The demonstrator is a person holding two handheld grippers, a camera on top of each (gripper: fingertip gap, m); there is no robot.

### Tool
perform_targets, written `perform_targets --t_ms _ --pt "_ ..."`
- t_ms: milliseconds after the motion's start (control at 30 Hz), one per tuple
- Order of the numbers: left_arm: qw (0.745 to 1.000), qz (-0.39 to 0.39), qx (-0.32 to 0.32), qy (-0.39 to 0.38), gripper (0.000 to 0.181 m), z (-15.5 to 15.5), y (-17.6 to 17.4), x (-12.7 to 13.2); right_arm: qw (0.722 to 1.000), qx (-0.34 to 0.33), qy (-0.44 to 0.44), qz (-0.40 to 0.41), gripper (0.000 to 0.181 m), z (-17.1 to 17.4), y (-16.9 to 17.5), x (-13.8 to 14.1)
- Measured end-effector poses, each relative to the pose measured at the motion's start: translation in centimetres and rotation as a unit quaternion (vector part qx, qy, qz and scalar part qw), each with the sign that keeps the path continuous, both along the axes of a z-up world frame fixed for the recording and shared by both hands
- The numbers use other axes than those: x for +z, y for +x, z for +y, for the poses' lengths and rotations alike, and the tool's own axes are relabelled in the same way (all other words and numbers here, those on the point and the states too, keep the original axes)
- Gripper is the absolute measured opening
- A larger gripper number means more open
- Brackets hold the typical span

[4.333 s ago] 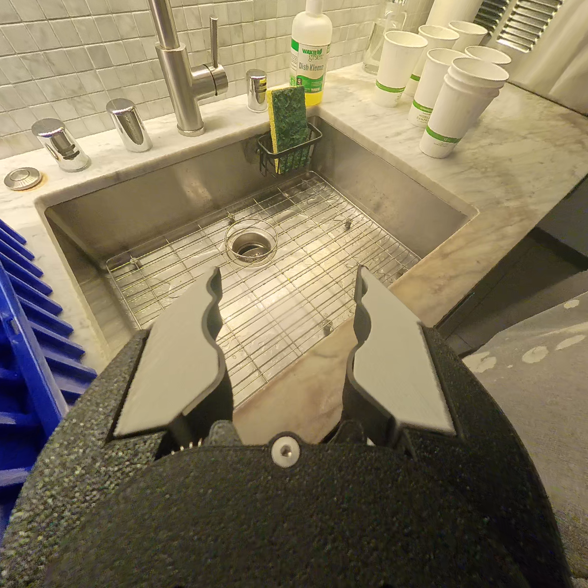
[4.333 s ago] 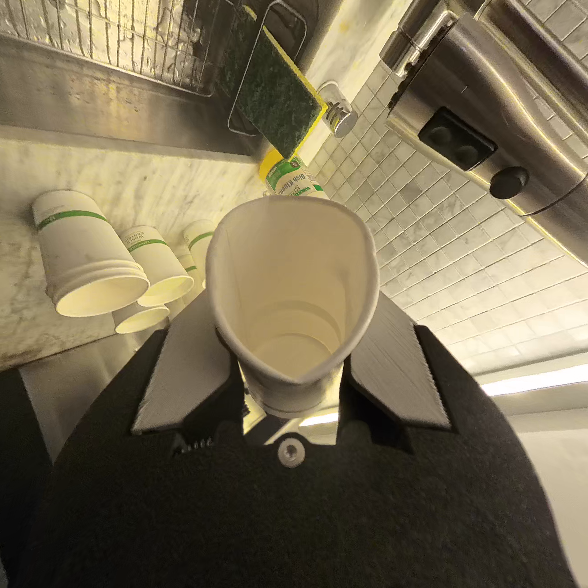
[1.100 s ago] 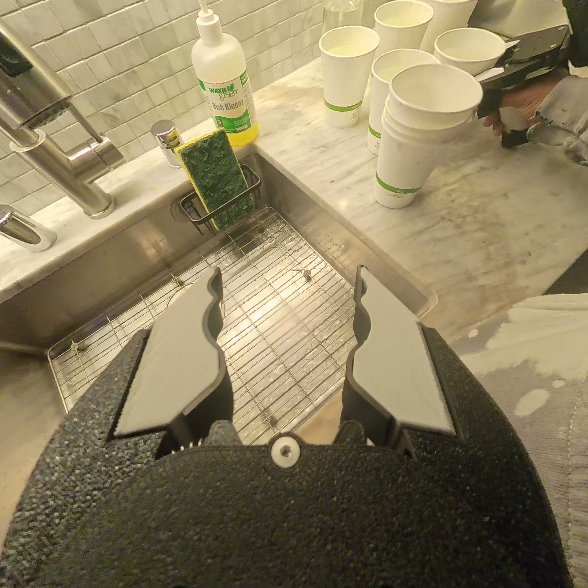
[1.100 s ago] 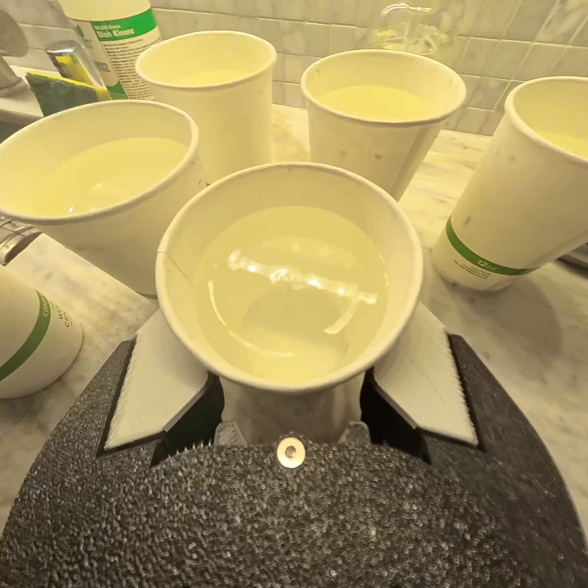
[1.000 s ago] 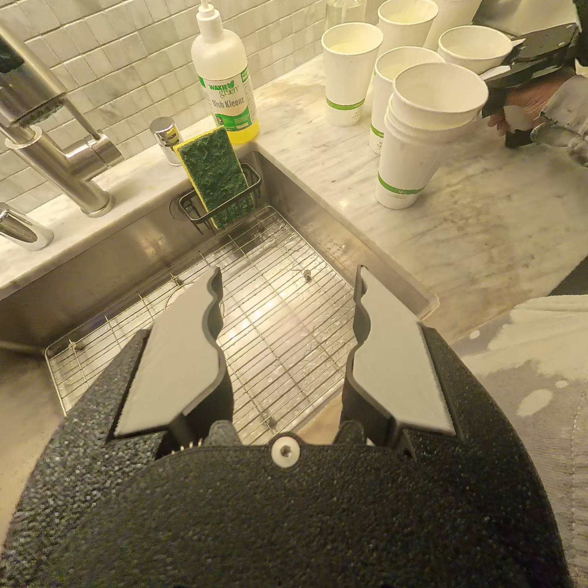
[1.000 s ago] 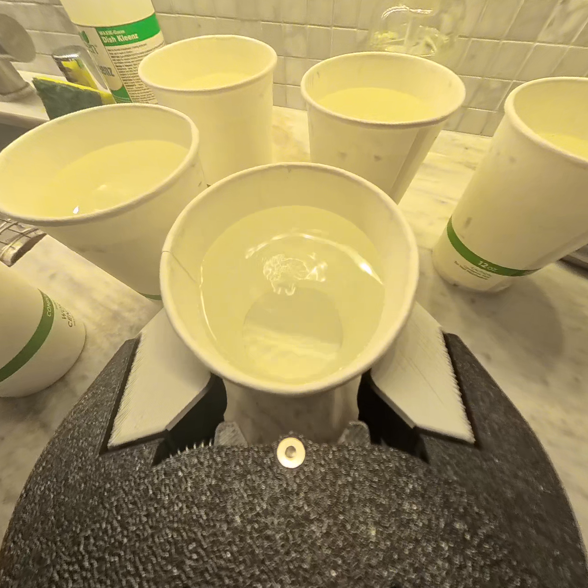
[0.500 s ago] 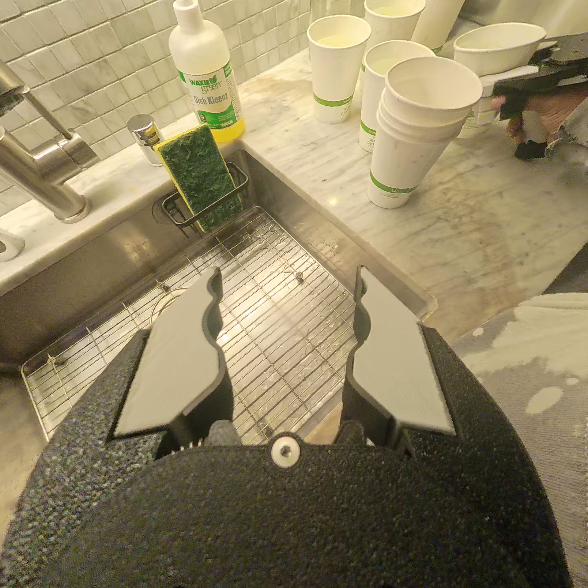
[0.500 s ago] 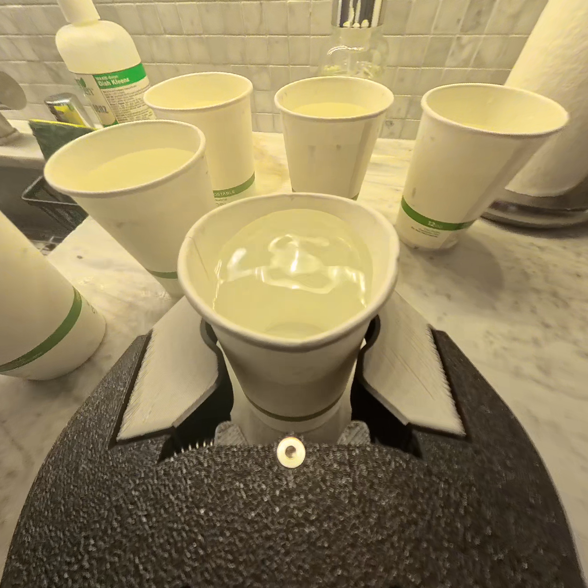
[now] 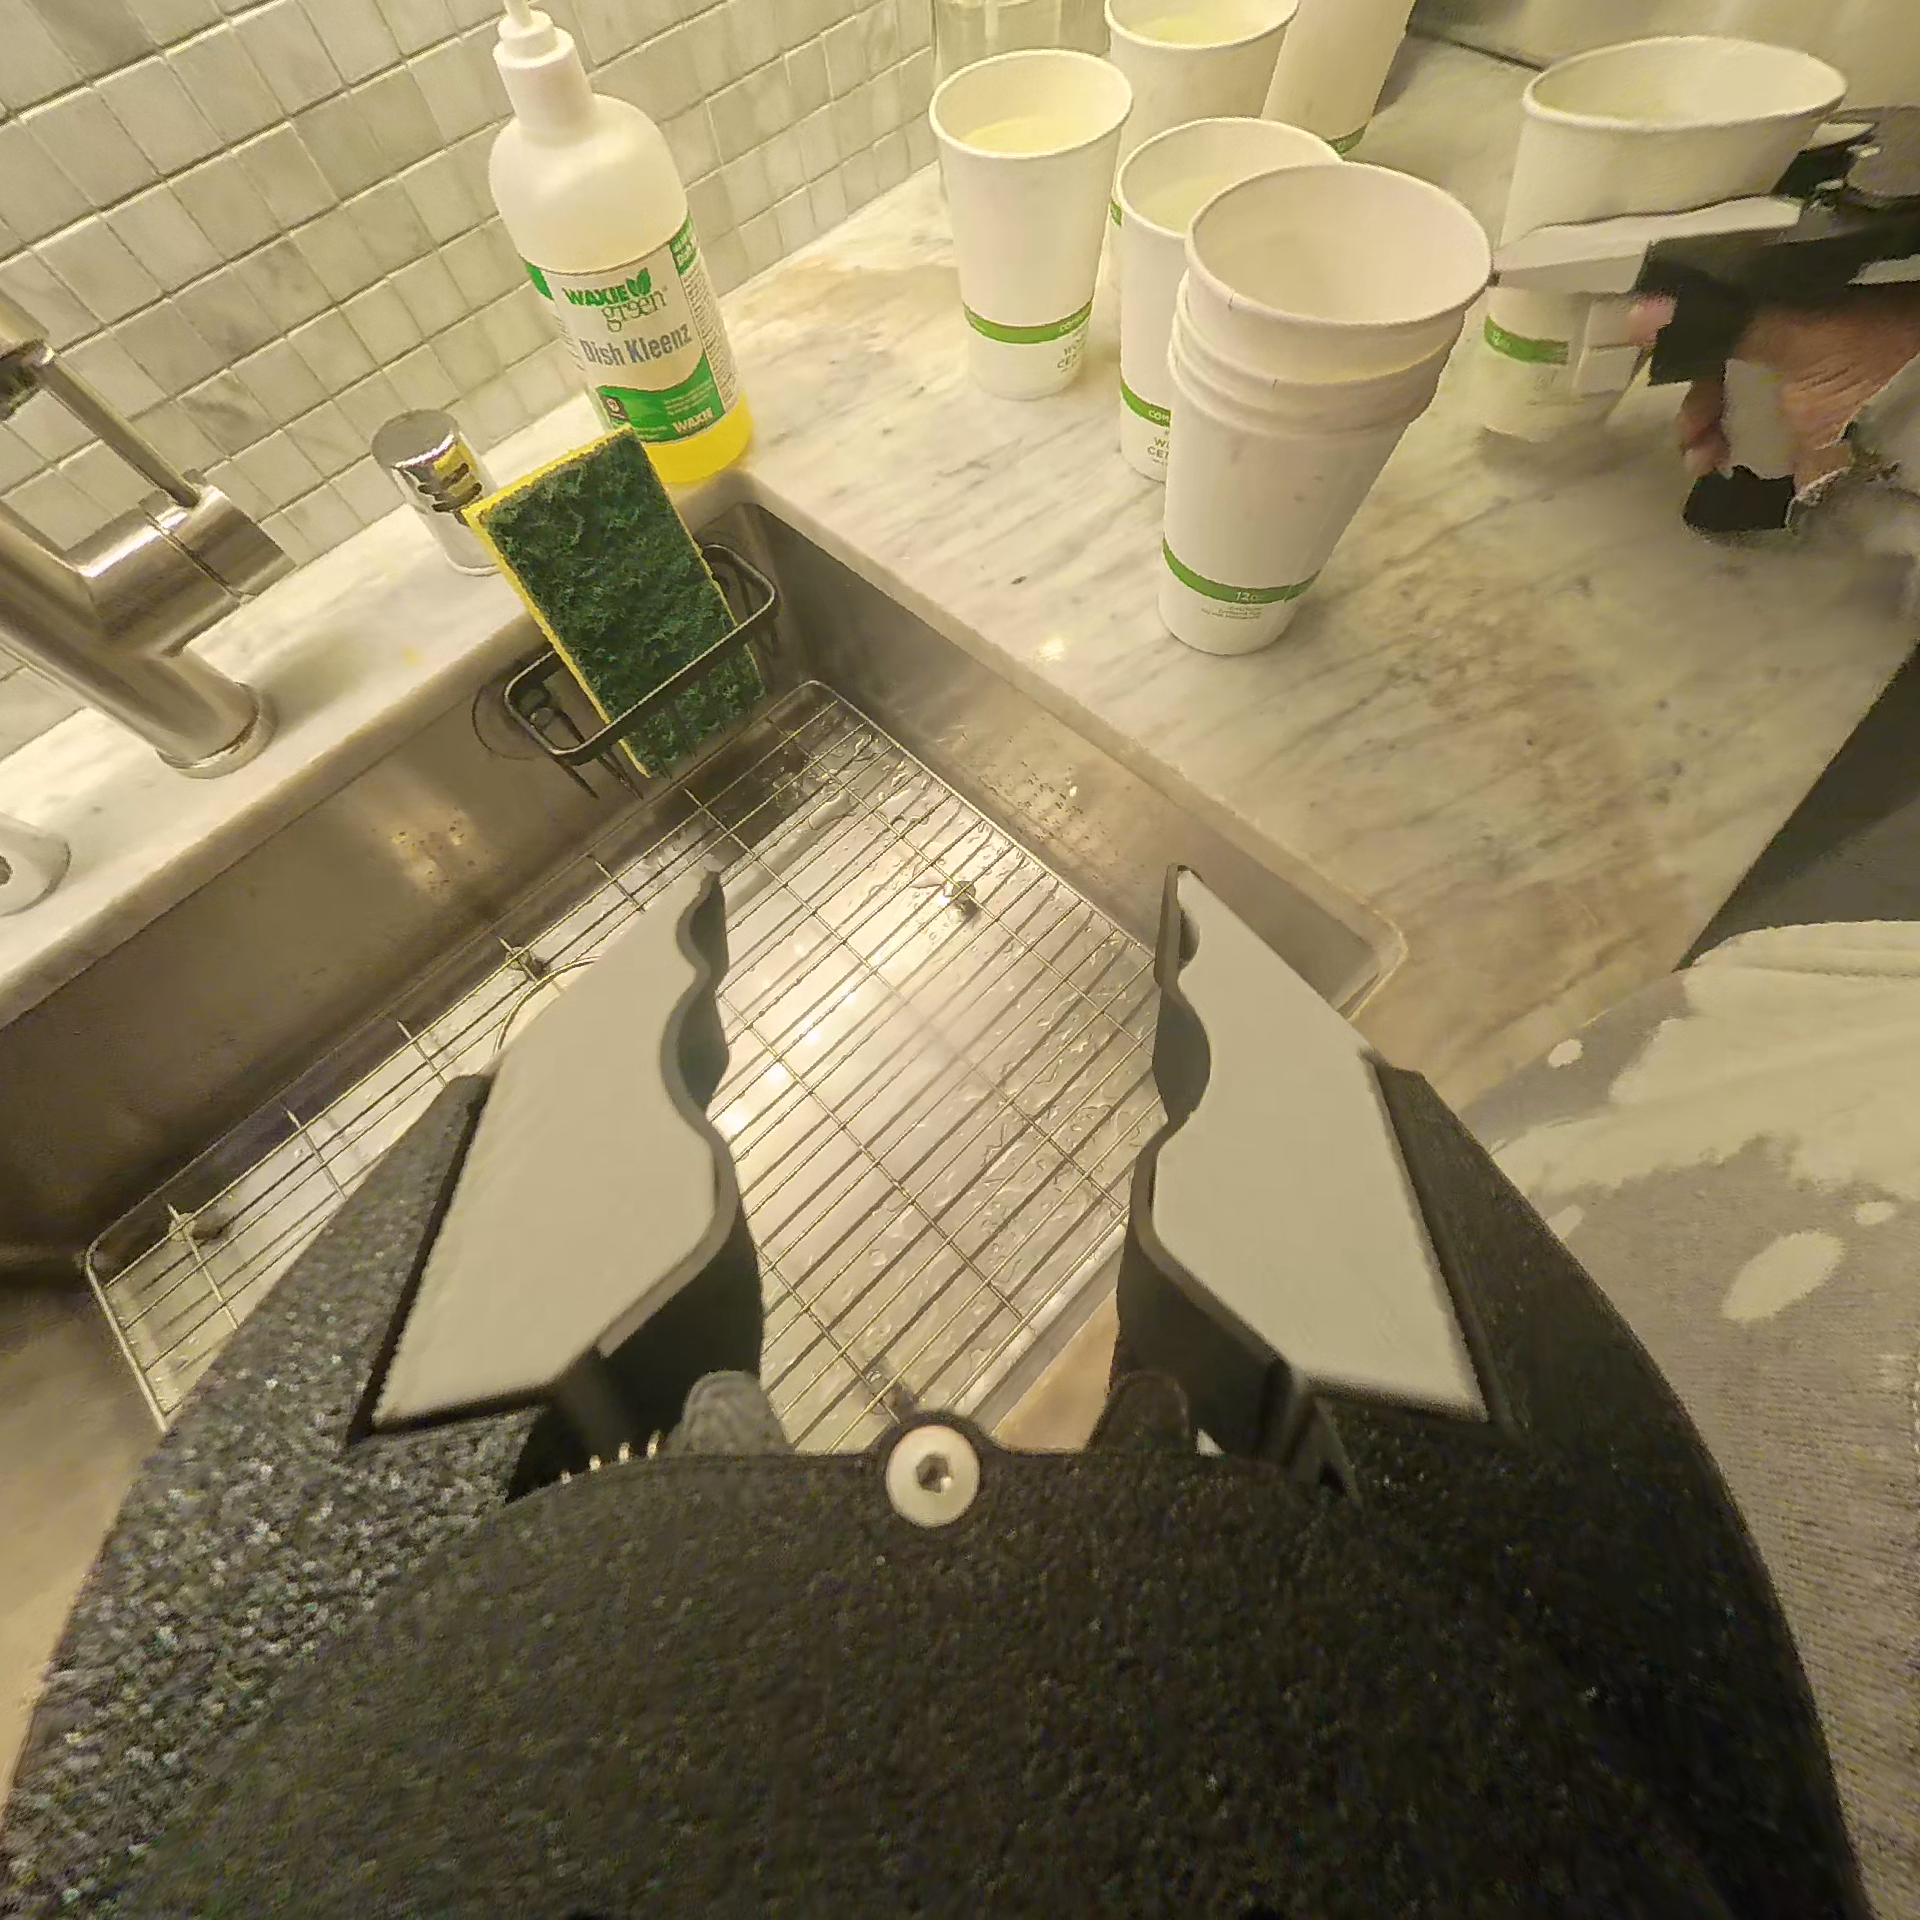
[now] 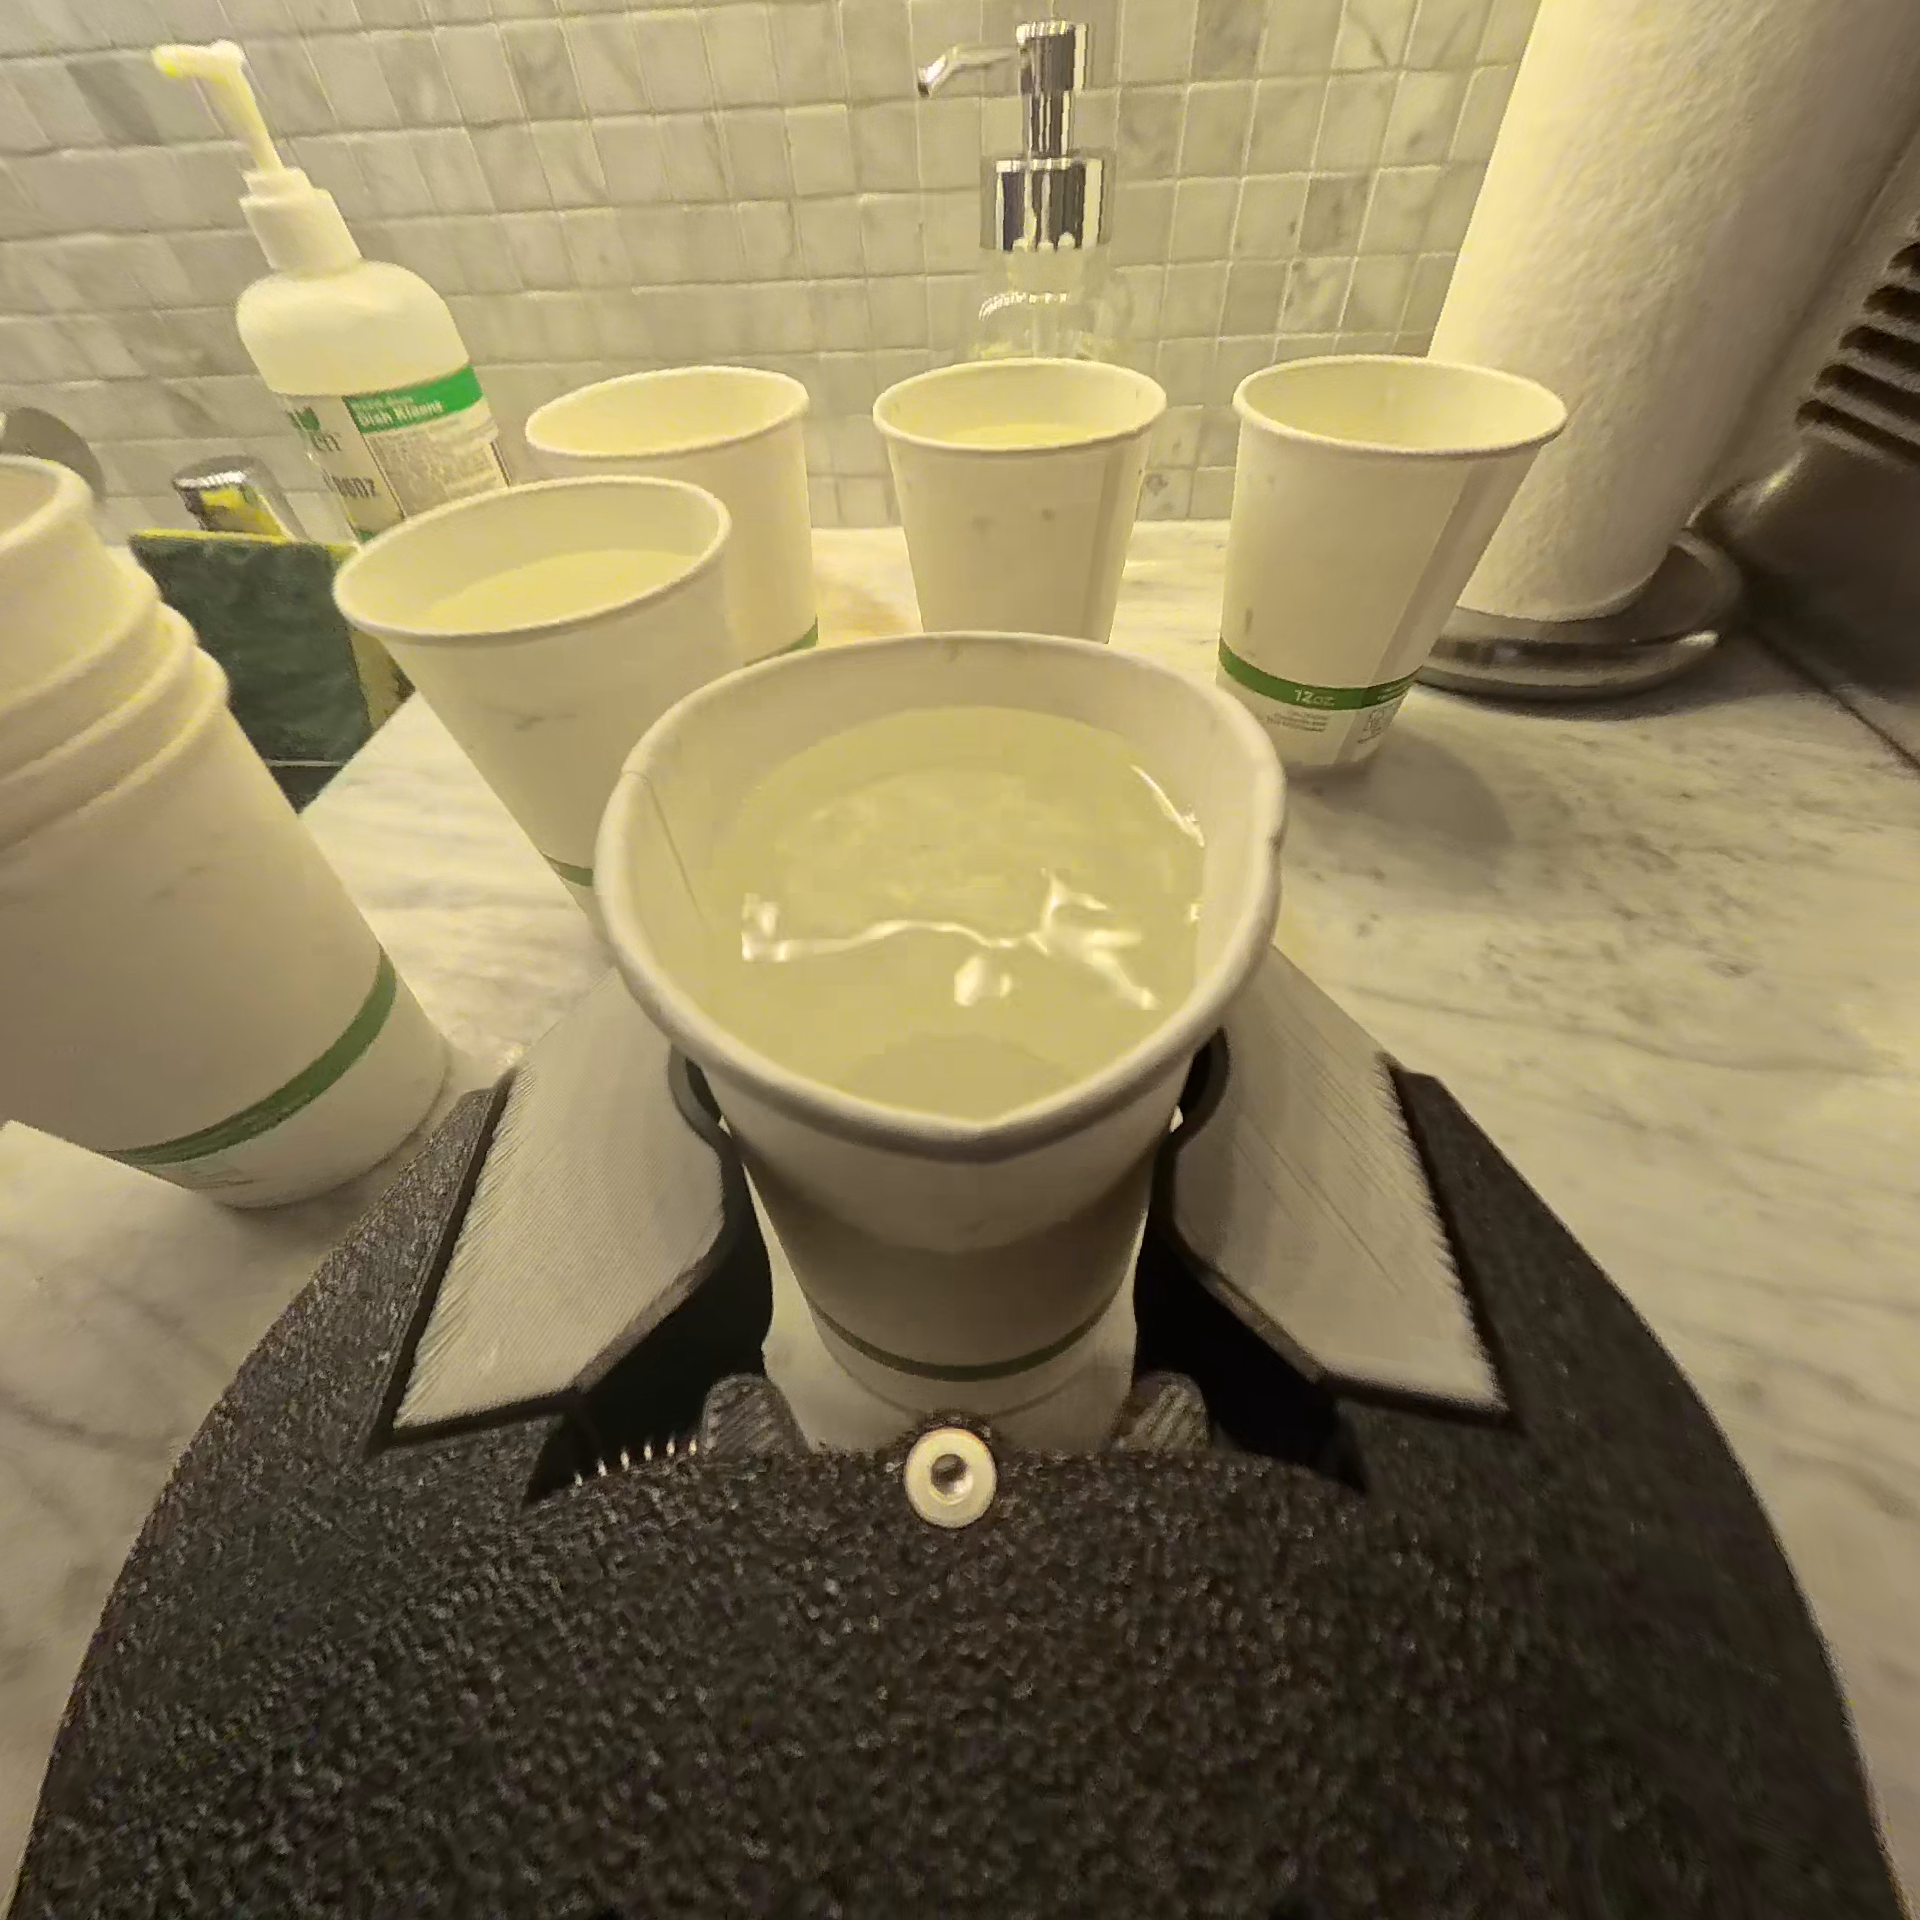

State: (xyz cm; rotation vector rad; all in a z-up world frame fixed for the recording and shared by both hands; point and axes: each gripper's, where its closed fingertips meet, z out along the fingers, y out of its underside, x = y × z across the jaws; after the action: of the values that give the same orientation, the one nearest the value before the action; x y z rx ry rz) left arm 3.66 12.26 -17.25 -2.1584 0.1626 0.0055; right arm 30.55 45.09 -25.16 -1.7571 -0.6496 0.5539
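My right gripper [image 10: 945, 1049] is shut on a white paper cup [image 10: 935, 1174] full of water, squeezing its rim out of round, and holds it over the marble counter [image 10: 1558, 987]. The held cup also shows at the top right of the left wrist view [image 9: 1652, 125]. Several filled paper cups [image 10: 1018, 499] stand behind it, and a stack of empty cups [image 9: 1288, 416] stands to its left. My left gripper [image 9: 940, 925] is open and empty above the steel sink [image 9: 312, 935] and its wire grid [image 9: 914, 1060].
A dish soap bottle [image 9: 613, 281] and a green sponge in a black caddy [image 9: 623, 603] sit at the sink's back right corner. A faucet [image 9: 114, 592] stands at the left. A glass soap pump [image 10: 1039, 229] and paper towel roll [image 10: 1662, 260] stand by the tiled wall. The grippers' ends are close to 45 cm from one another. The dish soap bottle [image 9: 613, 281] is about equally far from each gripper, around 35 cm.
The right gripper went from holding an empty cup near the faucet to holding it full over the counter. It has drawn back and lower from the filled cups. The left gripper shifted slightly right, staying open.
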Motion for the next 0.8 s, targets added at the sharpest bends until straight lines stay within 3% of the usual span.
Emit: perform_targets --t_ms 167,533,800 --pt "1.000 0.004 -0.009 0.004 0.083 0.0 0.1 0.3 0.999 -0.005 0.040 0.023 0.083 -1.0 -0.4 3.8" --pt "0.999 -0.011 -0.018 0.041 0.083 -1.0 -1.1 1.4 0.989 0.086 0.118 0.023 0.081 -7.6 -4.8 18.6" --pt "0.998 -0.015 -0.015 0.065 0.083 -5.1 -4.9 2.0 0.984 0.156 0.089 0.008 0.078 -14.7 -11.6 23.6"
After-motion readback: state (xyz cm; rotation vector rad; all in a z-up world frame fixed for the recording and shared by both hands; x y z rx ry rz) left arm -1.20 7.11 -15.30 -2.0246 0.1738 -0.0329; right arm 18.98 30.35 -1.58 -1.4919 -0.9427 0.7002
